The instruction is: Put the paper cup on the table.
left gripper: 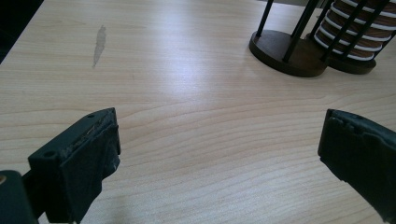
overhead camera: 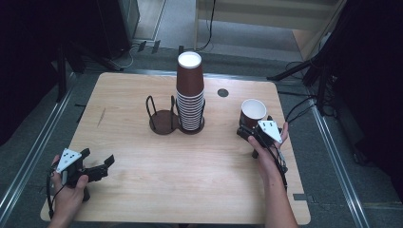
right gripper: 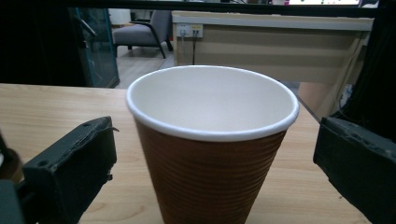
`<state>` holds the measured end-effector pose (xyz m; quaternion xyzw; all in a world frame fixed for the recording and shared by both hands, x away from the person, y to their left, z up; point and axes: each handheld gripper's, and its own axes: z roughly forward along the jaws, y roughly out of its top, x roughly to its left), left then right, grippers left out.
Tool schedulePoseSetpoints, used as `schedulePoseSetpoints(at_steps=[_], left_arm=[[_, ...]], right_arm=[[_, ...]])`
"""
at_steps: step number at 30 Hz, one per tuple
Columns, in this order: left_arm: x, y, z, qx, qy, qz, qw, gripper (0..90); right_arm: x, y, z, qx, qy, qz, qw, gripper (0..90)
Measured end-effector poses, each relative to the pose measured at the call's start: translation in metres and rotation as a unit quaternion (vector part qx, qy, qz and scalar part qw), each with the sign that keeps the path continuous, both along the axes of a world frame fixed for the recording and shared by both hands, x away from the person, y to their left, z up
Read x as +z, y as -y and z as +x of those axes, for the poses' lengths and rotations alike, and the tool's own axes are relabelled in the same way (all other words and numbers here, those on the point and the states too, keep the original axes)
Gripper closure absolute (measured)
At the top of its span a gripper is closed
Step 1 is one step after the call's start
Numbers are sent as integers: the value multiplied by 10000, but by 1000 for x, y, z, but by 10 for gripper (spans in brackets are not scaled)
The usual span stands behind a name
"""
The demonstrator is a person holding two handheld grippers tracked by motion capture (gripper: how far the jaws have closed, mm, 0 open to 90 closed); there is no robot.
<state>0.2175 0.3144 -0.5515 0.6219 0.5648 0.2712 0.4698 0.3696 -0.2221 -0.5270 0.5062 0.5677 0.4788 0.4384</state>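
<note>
A single brown ribbed paper cup (overhead camera: 252, 113) with a white inside stands upright on the table's right side. In the right gripper view the cup (right gripper: 212, 140) sits between the two black jaws, which stand apart from its walls. My right gripper (overhead camera: 247, 129) is open around it. A tall stack of brown cups (overhead camera: 190, 91) fills the right ring of a dark two-ring wire holder (overhead camera: 163, 118); the left ring is empty. My left gripper (overhead camera: 105, 164) is open at the front left, over bare wood (left gripper: 219, 140), with nothing between its jaws.
The wooden table (overhead camera: 142, 190) has a dark round hole (overhead camera: 223, 92) near its far edge and a grey streak (left gripper: 99, 44) at the left. Black stands and cables lie on the floor around the table. Bare wood stretches between the two grippers.
</note>
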Motion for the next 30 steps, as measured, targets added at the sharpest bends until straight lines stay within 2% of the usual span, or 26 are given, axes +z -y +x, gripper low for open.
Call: schedulePoseSetpoints(at_steps=[17,30], left_arm=[[0,2,0,-12,17,51,10000,0],[0,2,0,-26,3,101,9999,0]], right_arm=[[7,7,-23,180,38,96,9998,0],[16,17,-42,276,166,121,9994,0]])
